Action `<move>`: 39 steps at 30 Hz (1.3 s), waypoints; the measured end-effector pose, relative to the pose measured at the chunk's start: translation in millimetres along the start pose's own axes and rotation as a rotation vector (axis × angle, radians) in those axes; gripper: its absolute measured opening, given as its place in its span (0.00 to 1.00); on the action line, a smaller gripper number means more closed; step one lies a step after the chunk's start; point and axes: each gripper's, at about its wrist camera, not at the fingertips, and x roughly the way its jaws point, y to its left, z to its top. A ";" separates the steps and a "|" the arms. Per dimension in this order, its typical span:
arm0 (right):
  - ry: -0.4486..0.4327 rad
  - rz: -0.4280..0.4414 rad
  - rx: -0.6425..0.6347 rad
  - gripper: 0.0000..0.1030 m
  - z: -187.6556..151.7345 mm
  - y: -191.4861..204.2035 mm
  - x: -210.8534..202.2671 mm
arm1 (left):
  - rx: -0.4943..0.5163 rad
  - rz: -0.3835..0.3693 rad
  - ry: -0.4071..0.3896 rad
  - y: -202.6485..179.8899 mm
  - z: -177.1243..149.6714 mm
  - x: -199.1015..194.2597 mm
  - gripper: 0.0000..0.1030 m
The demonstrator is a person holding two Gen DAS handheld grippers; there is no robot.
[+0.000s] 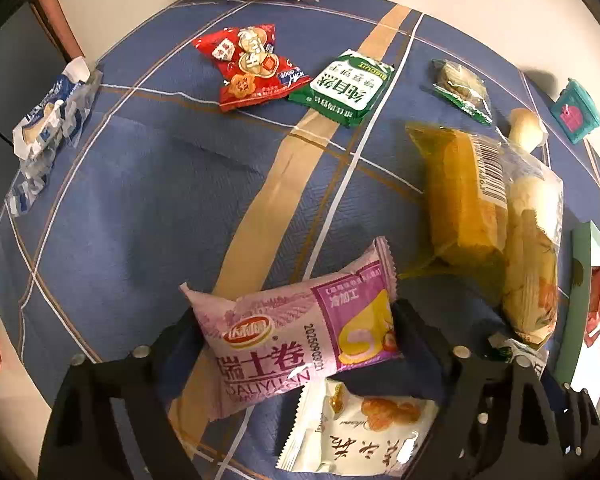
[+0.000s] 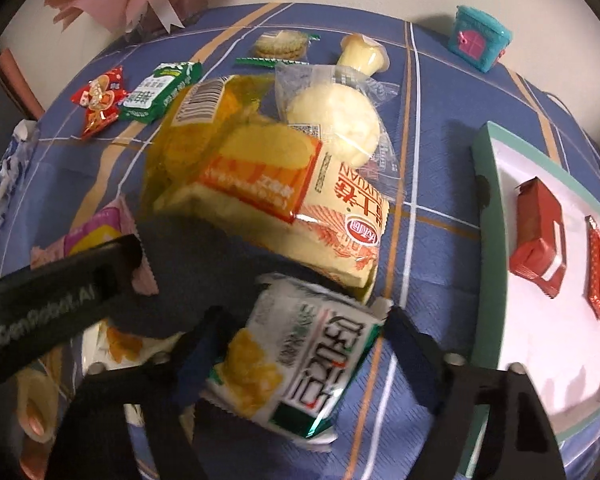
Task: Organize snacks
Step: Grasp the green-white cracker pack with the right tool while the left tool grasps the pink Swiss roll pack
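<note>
My left gripper (image 1: 296, 320) is shut on a pink Swiss-roll packet (image 1: 296, 320), held above the blue tablecloth. My right gripper (image 2: 300, 344) is shut on a green-and-white snack packet (image 2: 296, 364), held over the cloth beside the mint-rimmed white tray (image 2: 488, 184). The tray holds a red box (image 2: 538, 236) and a red packet (image 2: 598, 264). An orange Swiss-roll packet (image 2: 300, 200) and a yellow cake packet (image 1: 460, 192) lie in a pile mid-table. The left gripper's body (image 2: 60, 292) crosses the right wrist view.
A red snack packet (image 1: 252, 68), a green packet (image 1: 344, 88), a biscuit packet (image 1: 460, 88), a pudding cup (image 2: 360, 54), a white round cake packet (image 2: 336, 116) and a blue-white packet (image 1: 48, 120) lie on the cloth. A teal toy box (image 2: 480, 40) sits far right. A white packet (image 1: 356, 432) lies below the left gripper.
</note>
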 end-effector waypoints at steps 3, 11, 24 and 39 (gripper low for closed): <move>0.001 0.003 -0.010 0.60 -2.1 -0.9 -2.0 | 0.001 -0.004 -0.009 -1.1 -1.4 -4.1 0.81; -0.009 0.031 -0.009 0.54 -13.3 -11.1 -12.6 | 0.004 -0.007 -0.044 -4.1 -7.7 -29.3 0.76; -0.138 0.071 0.052 0.54 -5.4 -59.7 -80.1 | 0.016 -0.013 -0.150 -20.8 -14.2 -82.5 0.76; -0.117 -0.034 0.367 0.54 -41.3 -215.1 -119.6 | 0.243 -0.064 -0.227 -134.9 -48.5 -127.8 0.76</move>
